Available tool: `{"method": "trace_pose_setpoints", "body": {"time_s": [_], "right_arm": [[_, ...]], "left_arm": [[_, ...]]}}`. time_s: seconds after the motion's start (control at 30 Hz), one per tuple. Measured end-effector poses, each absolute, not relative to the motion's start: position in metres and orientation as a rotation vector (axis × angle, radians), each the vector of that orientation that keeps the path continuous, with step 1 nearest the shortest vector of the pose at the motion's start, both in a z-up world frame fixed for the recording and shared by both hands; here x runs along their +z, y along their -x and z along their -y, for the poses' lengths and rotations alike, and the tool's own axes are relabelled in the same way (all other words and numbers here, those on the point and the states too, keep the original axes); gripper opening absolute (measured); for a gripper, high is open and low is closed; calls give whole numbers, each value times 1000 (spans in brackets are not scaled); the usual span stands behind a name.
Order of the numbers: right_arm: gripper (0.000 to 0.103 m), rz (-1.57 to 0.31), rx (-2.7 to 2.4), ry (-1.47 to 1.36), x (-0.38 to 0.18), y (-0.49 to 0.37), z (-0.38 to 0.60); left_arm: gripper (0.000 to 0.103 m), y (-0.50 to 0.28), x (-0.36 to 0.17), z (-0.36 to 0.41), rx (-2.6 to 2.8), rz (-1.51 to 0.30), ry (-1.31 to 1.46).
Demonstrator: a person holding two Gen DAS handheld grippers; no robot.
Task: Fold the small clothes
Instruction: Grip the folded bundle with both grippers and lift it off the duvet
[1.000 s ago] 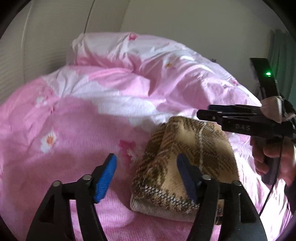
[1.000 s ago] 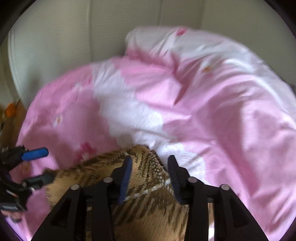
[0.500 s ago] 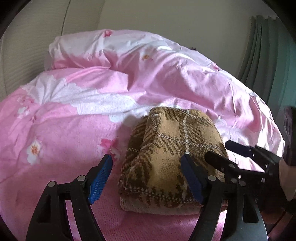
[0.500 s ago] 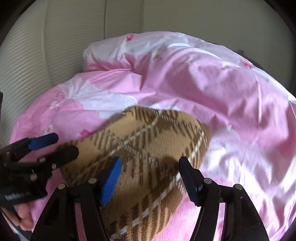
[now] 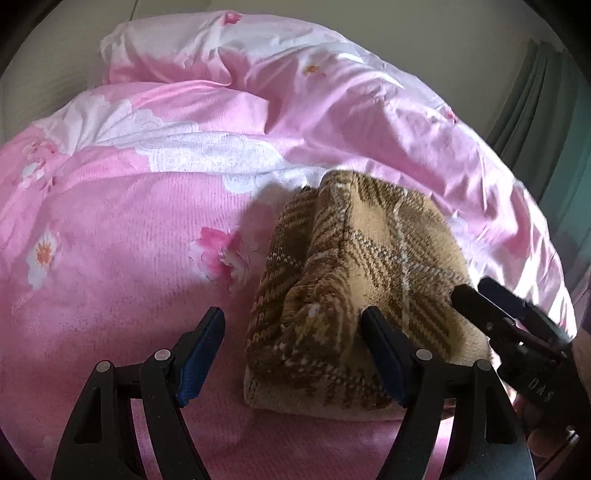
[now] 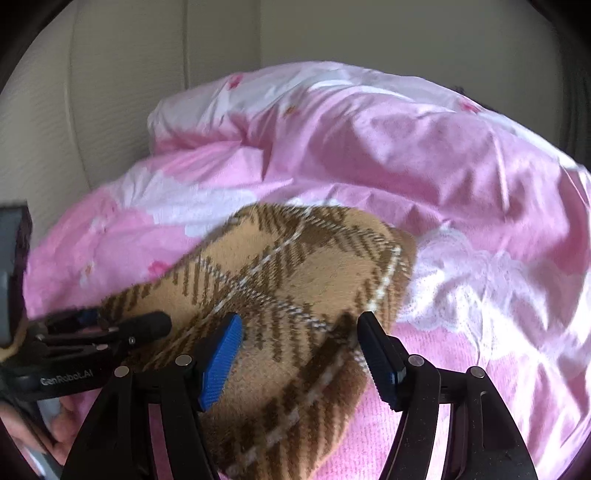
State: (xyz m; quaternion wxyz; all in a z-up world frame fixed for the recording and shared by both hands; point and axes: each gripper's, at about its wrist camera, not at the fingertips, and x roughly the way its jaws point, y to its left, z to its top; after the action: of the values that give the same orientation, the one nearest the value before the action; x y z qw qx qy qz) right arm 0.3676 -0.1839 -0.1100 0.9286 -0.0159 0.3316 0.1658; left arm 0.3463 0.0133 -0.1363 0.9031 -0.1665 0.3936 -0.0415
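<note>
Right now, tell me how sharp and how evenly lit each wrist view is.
Left wrist view: mostly sharp, the plaid garment crisp, daylight bright on the pink duvet, dark fisheye corners. Right wrist view: softer, motion blur on the garment's far edge and the left gripper, glare on the white lace patch.

Pink floral duvet [image 5: 155, 229] fills most of frame – white lace-print patches mid-frame, rumpled ridge across top. Cream padded headboard [image 6: 110, 110] upper left, plain pale wall [image 5: 424, 33] top, green curtain [image 5: 546, 122] right edge.
</note>
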Motion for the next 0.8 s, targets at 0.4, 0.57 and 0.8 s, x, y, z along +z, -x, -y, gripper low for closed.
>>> {"method": "trace_pose_setpoints", "body": {"time_s": [0.4,0.57,0.8], "right_arm": [[84,-816,371,-430,-144,-387,249],[85,-885,473,-539,-160,-407,246],[89,-967,569,-650,-184,-424,239]], "left_arm": [[88,-359,-158,-35,-174,-880,513],[92,-363,-168,-32,-211,-913,562],[94,-368,-174,-30,-235,-908,617]]}}
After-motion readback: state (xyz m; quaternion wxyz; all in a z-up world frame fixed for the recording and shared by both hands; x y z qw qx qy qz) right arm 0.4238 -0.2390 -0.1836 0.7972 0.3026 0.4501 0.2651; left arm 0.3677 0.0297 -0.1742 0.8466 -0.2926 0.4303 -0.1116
